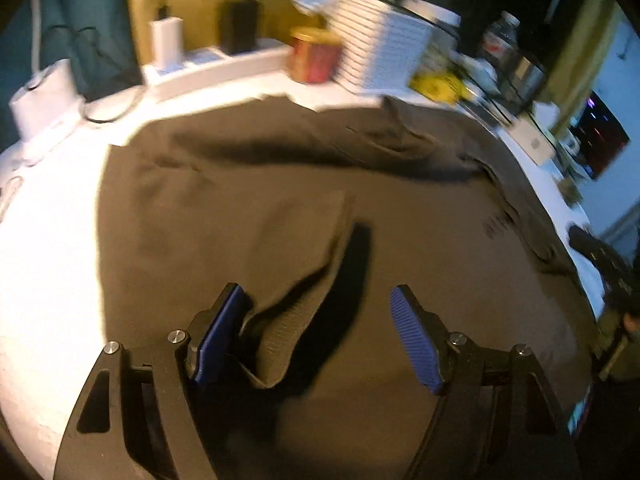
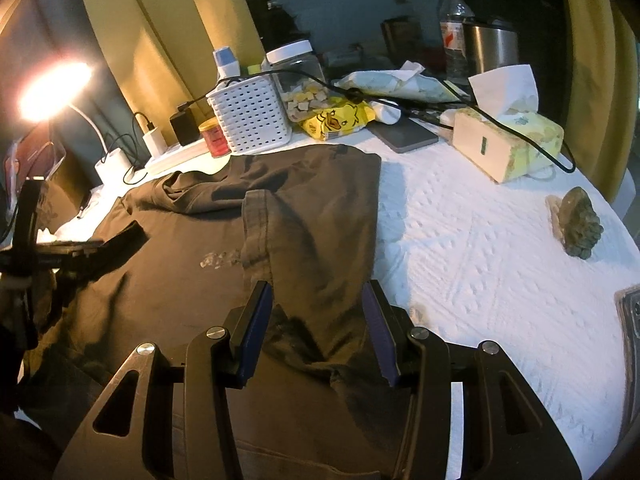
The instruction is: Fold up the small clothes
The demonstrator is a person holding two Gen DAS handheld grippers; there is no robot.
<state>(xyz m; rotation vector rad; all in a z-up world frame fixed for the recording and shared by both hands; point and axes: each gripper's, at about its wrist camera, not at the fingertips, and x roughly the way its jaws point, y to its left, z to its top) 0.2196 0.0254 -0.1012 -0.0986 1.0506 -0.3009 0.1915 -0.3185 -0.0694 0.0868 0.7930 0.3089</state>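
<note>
A dark brown T-shirt (image 1: 280, 200) lies spread on a white-covered table (image 1: 48, 240). In the right wrist view the shirt (image 2: 180, 264) has its right side and sleeve (image 2: 316, 216) folded over the body. My left gripper (image 1: 316, 300) is open just above the shirt, with a raised fold of cloth (image 1: 280, 332) beside its left finger. My right gripper (image 2: 316, 300) is open, with the folded sleeve edge lying between its fingers. The left gripper also shows at the left edge of the right wrist view (image 2: 60, 248).
Along the back of the table stand a white basket (image 2: 248, 116), a red tin (image 2: 214, 136), a jar (image 2: 298, 76), a yellow packet (image 2: 336, 118), a tissue box (image 2: 508, 144), a bottle (image 2: 454, 20), chargers on a power strip (image 2: 160, 156) and a lit lamp (image 2: 52, 92). A small stone figure (image 2: 576, 222) sits right.
</note>
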